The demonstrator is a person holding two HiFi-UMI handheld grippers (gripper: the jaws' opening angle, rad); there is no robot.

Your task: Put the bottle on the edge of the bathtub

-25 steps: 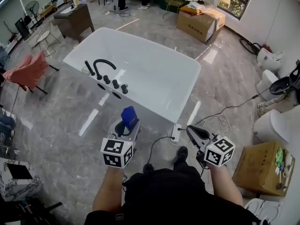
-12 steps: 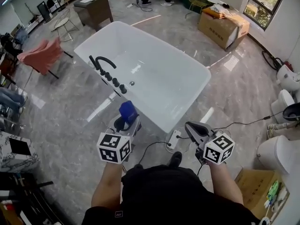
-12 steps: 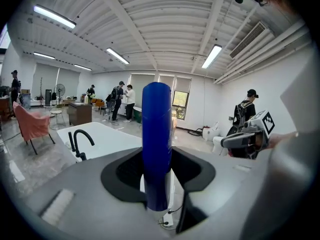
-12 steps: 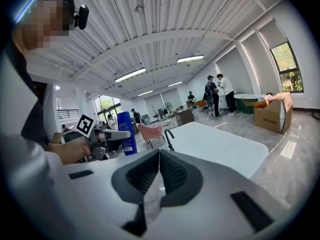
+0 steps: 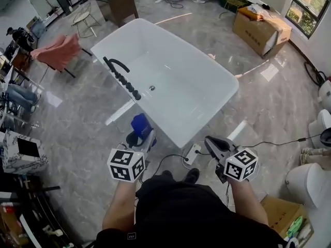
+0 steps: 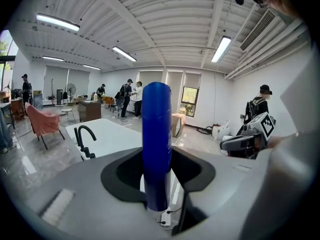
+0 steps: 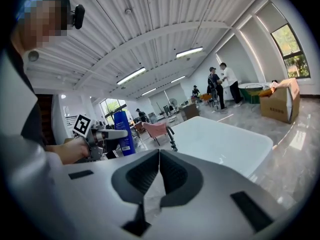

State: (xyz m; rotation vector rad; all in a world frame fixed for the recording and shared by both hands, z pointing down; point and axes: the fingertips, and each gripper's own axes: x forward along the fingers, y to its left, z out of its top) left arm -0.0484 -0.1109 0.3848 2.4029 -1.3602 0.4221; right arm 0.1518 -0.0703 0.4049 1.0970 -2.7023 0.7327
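Note:
A blue bottle (image 5: 140, 125) stands upright between the jaws of my left gripper (image 5: 139, 136), which is shut on it. In the left gripper view the blue bottle (image 6: 156, 149) fills the gap between the jaws. It also shows in the right gripper view as a blue bottle (image 7: 123, 132) with a label. My right gripper (image 5: 211, 142) is shut and holds nothing; its jaws meet in the right gripper view (image 7: 158, 156). The white bathtub (image 5: 204, 119) lies just ahead of both grippers, its near rim a short way beyond the bottle. A black faucet (image 5: 118, 66) with several knobs sits on its left rim.
A white power strip (image 5: 192, 153) with cables lies on the marble floor between the grippers. Cardboard boxes (image 5: 261, 30) stand at the back right, a pink-draped chair (image 5: 58, 51) at the left, toilets (image 5: 308, 175) at the right. People stand at the far end of the room.
The view has shifted, so the bathtub now sits higher and more central. Both grippers keep their place and the bottle stays in the left one.

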